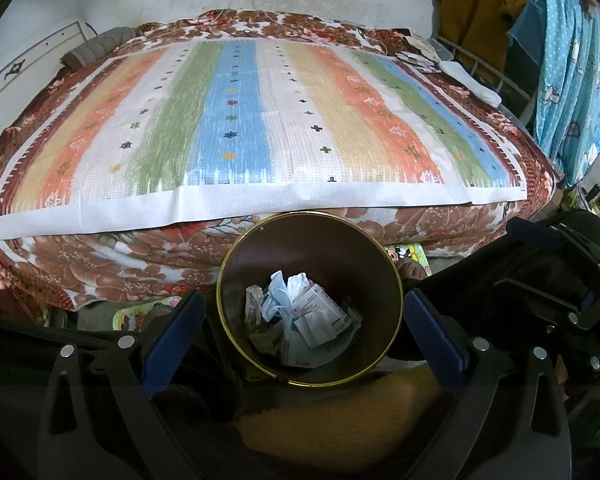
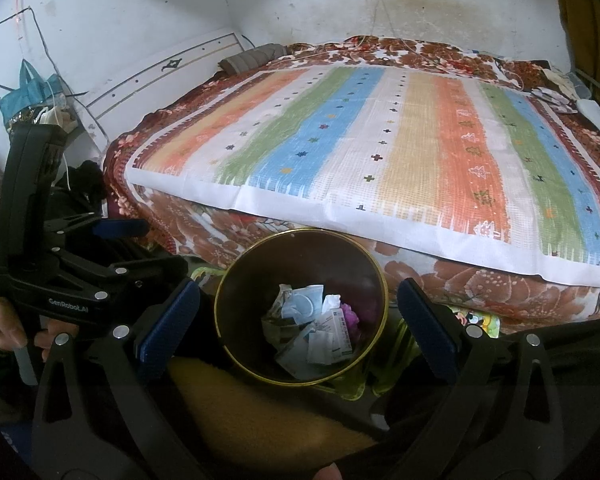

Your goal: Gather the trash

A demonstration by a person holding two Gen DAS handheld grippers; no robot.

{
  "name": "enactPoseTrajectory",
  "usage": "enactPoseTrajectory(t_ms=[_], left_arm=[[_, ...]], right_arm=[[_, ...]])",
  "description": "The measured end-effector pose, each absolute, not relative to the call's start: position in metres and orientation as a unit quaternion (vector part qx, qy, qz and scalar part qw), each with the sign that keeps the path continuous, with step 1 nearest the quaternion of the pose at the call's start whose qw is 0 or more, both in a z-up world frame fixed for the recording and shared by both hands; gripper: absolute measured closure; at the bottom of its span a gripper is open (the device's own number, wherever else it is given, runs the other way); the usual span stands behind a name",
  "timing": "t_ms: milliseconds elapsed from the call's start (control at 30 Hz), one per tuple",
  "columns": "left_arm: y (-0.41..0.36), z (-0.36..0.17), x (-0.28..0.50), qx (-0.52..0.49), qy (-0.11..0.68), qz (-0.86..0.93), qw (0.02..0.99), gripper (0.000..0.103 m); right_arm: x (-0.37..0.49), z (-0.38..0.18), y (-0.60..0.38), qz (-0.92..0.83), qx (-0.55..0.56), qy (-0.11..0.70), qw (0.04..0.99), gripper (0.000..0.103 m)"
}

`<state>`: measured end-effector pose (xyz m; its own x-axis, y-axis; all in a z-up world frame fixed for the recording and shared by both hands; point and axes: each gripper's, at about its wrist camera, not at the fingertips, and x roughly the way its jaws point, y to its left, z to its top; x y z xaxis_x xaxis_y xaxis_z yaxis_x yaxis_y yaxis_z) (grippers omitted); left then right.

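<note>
A dark round bin with a gold rim (image 1: 396, 276) stands on the floor at the foot of the bed; it also shows in the right wrist view (image 2: 220, 300). Inside lie crumpled papers, wrappers and small cartons (image 1: 308, 316), also in the right wrist view (image 2: 316, 332). My left gripper (image 1: 304, 320) hangs open and empty above the bin, blue pads wide apart. My right gripper (image 2: 298, 320) is also open and empty above it. The left gripper's body shows at the left of the right wrist view (image 2: 60, 264), the right gripper's body at the right of the left wrist view (image 1: 560, 276).
A bed with a striped mat (image 1: 240, 120) over a brown floral blanket (image 1: 100, 256) fills the space beyond the bin. Small items and a white cloth (image 1: 468, 76) lie at its far right corner. Clothes and a blue curtain (image 1: 572, 80) hang right. A yellow fuzzy mat (image 2: 252, 412) lies below.
</note>
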<state>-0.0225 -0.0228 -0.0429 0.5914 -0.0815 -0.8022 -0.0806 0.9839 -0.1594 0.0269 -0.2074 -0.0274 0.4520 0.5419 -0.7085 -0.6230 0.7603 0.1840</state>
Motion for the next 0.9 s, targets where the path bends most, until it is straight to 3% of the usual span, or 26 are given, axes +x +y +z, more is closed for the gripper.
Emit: enactPoseTrajectory(t_ms=[900], left_arm=[[-0.0244, -0.0475, -0.0236, -0.082, 0.457, -0.006, 0.886, 0.006]], right_arm=[[0.0273, -0.0281, -0.2028, 0.345, -0.047, 0.399, 0.848, 0.009]])
